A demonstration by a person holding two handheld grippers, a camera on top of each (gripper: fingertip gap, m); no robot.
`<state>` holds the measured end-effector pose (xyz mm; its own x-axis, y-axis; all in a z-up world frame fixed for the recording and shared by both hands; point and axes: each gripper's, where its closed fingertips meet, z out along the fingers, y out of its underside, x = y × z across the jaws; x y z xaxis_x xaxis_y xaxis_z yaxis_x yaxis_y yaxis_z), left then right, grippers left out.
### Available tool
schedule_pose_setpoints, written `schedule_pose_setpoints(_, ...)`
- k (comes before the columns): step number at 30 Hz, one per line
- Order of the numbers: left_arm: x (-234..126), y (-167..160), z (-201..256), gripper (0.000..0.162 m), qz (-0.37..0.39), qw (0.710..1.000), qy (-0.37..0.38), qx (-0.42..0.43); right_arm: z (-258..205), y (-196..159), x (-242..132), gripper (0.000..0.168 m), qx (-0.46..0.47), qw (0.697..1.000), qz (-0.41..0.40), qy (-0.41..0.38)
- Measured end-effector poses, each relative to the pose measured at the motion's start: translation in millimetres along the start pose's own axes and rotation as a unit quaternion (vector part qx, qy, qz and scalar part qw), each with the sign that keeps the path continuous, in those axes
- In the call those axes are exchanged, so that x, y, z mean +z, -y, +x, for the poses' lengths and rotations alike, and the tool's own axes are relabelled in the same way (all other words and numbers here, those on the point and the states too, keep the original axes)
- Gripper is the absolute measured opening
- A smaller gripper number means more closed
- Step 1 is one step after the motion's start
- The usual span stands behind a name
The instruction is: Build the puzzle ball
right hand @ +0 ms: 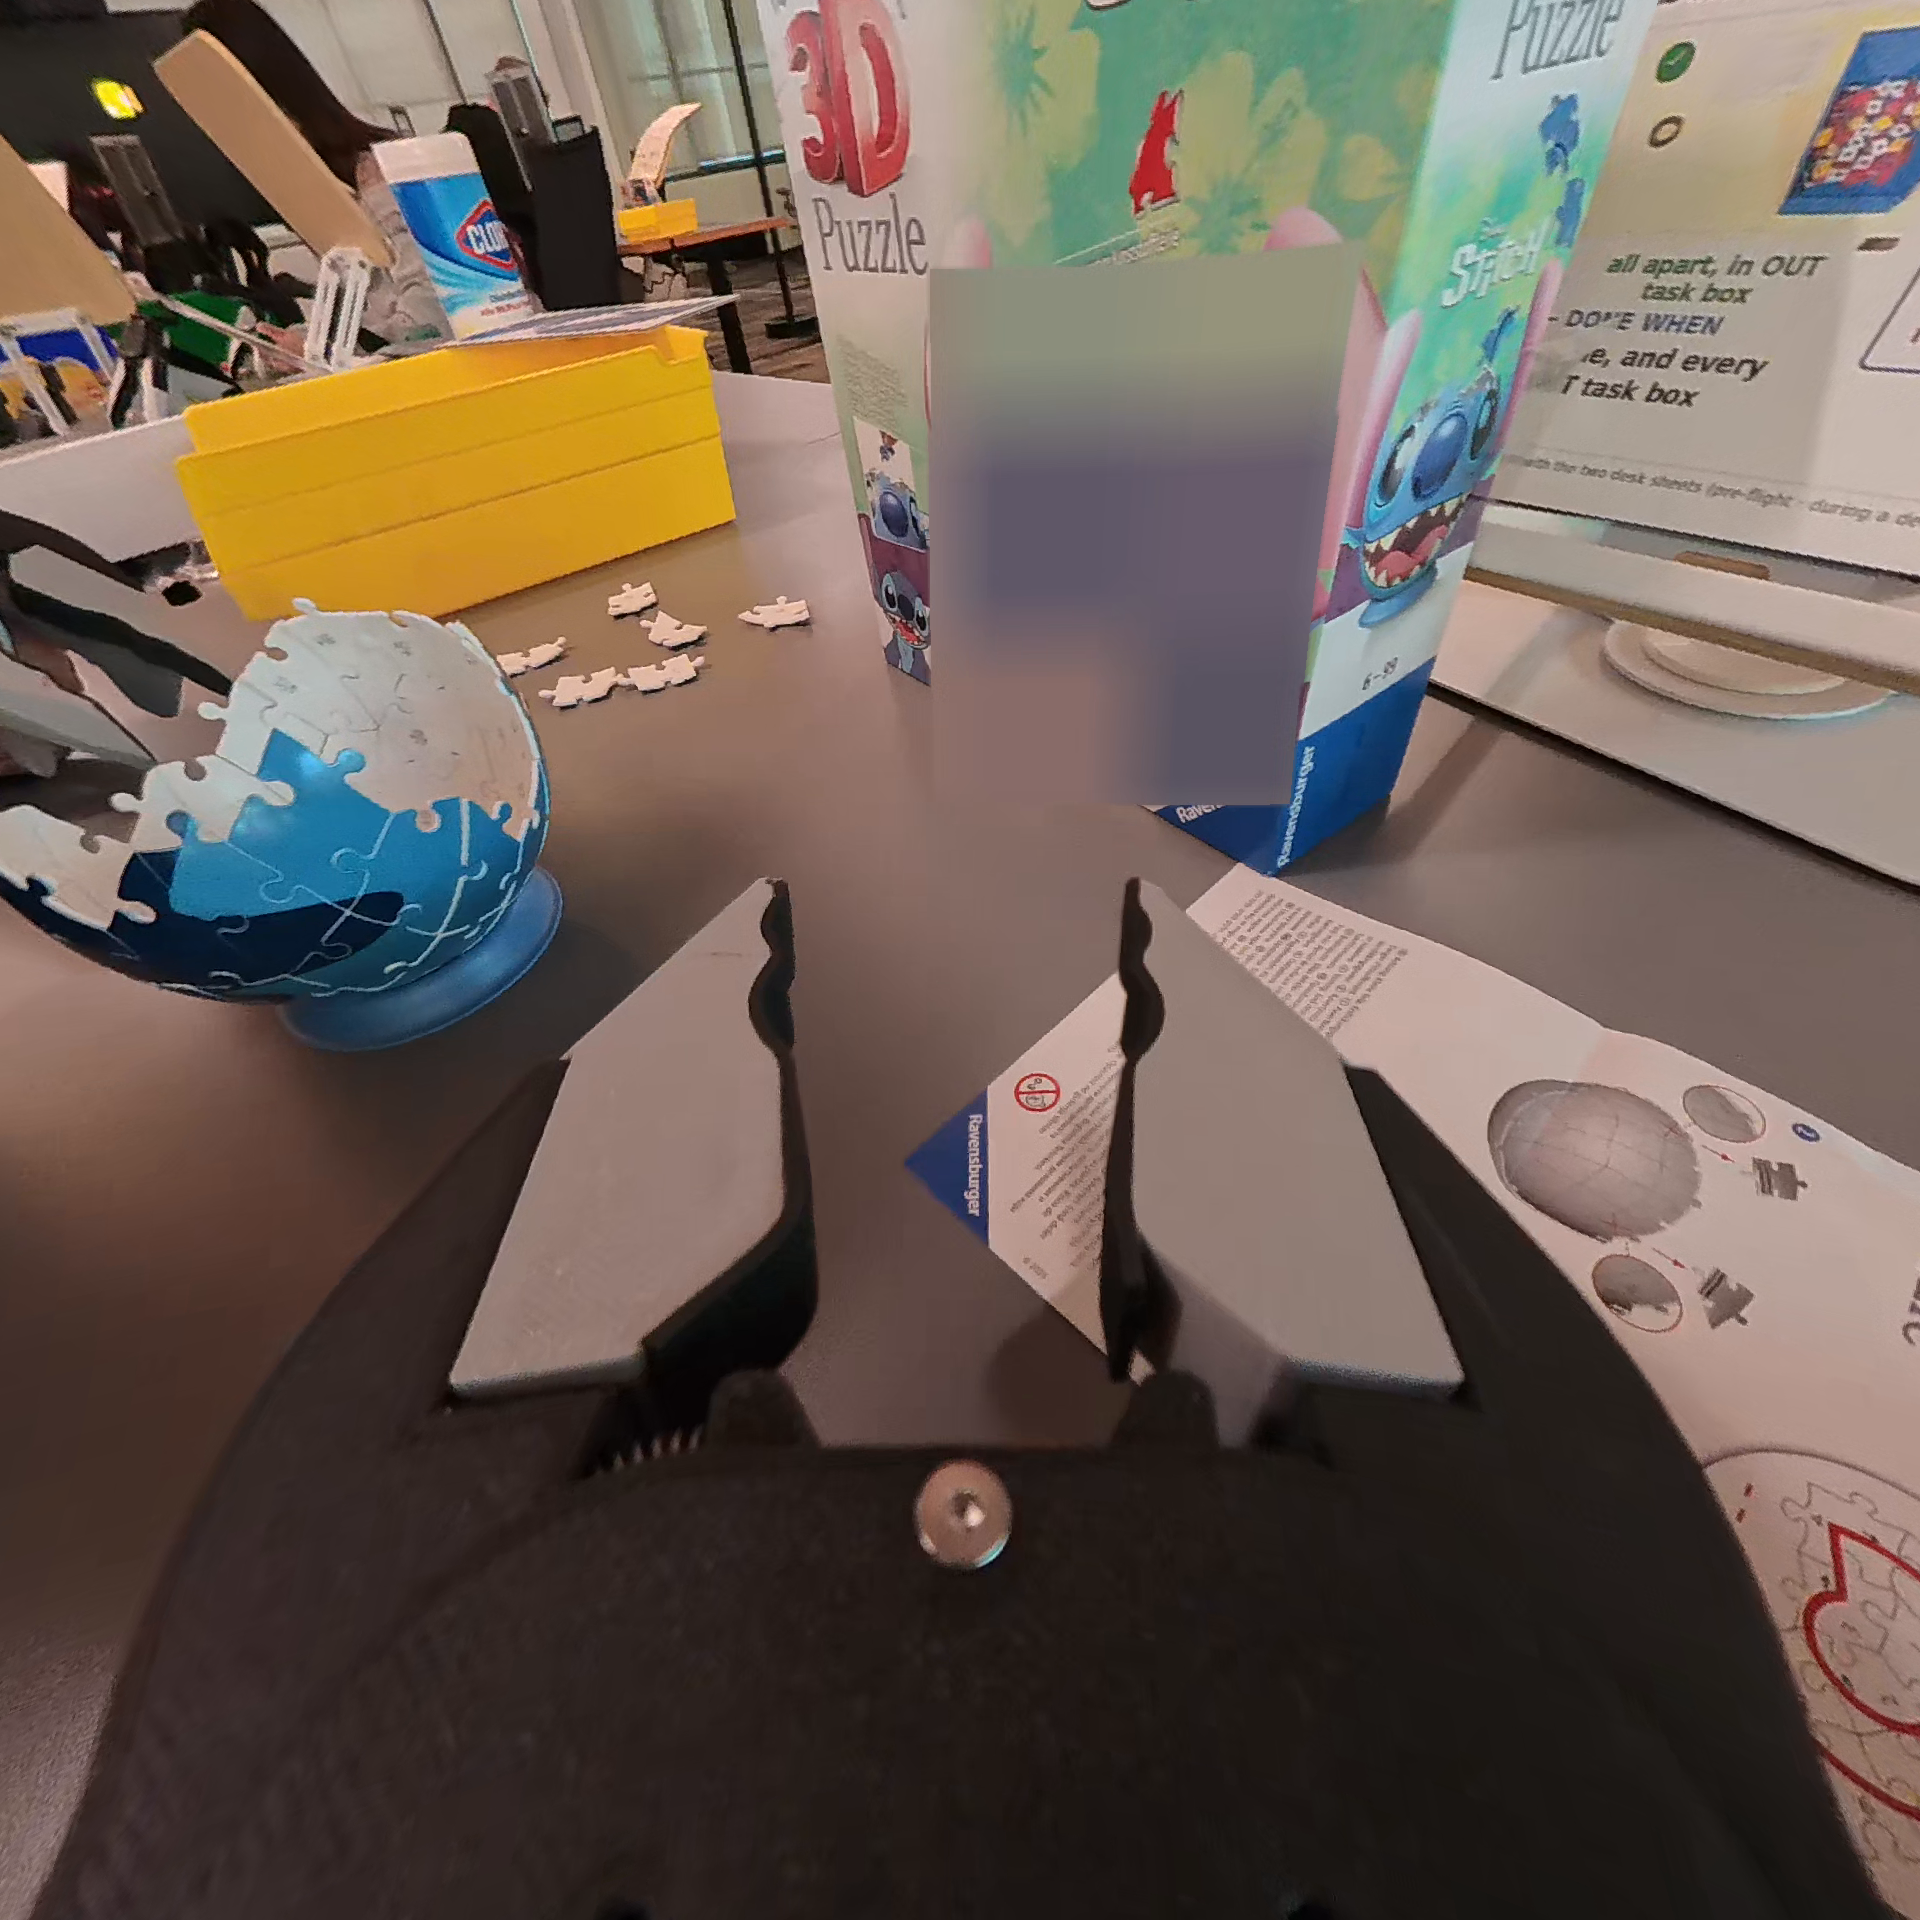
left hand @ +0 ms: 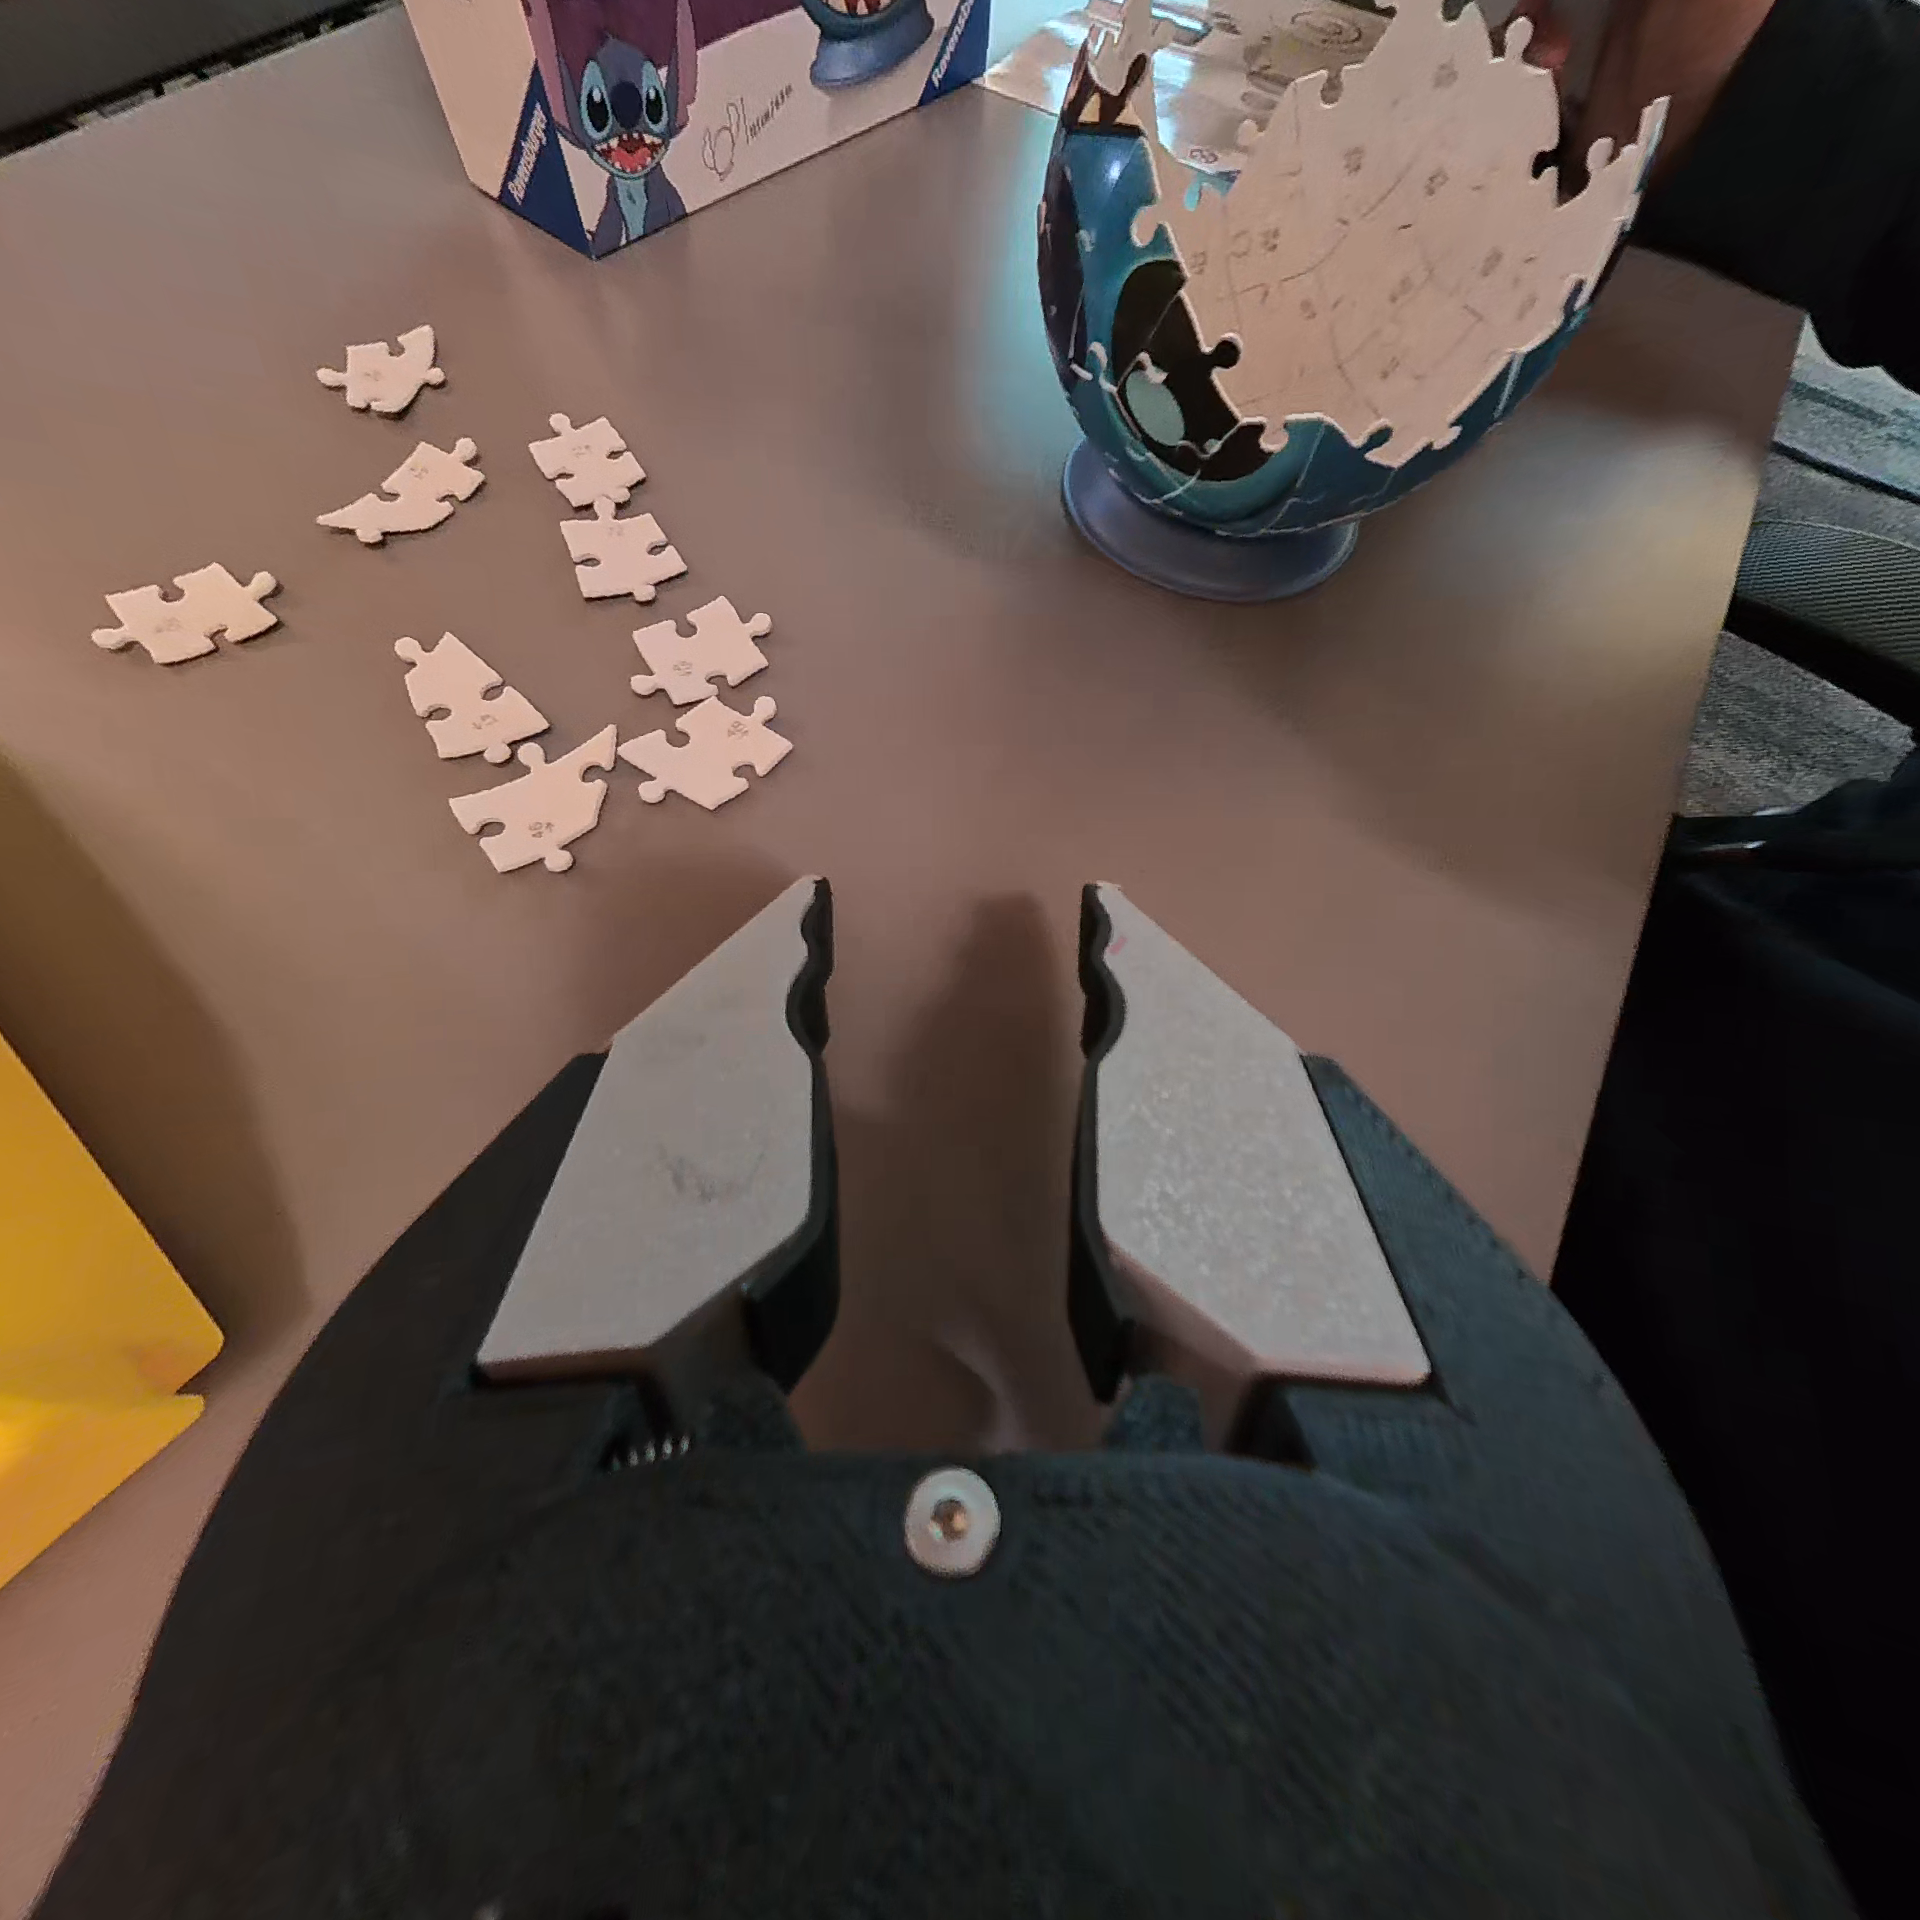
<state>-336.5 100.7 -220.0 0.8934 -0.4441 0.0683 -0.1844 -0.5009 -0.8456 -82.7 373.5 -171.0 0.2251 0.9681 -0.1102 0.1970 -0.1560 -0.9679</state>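
Nine loose white pieces (left hand: pixel 470 582) lie on the table (left hand: pixel 1039 748) near one half-built puzzle ball (left hand: pixel 1320 312) and one printed box (right hand: pixel 1143 416); left gripper (left hand: pixel 956 914) and right gripper (right hand: pixel 951 914) both gape empty.

The puzzle box (left hand: pixel 665 114) is cut off by the top edge in the left wrist view, the ball (right hand: pixel 260 821) runs past the left edge in the right wrist view, the numbers on the loose pieces (left hand: pixel 613 561) are too small to tell, and the instruction sheet (right hand: pixel 1558 1195) lies partly under the right gripper (right hand: pixel 951 904).
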Motion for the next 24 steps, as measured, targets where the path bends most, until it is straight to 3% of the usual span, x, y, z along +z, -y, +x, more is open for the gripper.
schedule_pose_setpoints(24,-3.9,-2.2,-19.8,0.045,0.002,0.999,0.029,-0.042,24.2,-6.1,0.3,0.065,0.017,0.997,-0.022,-0.072)
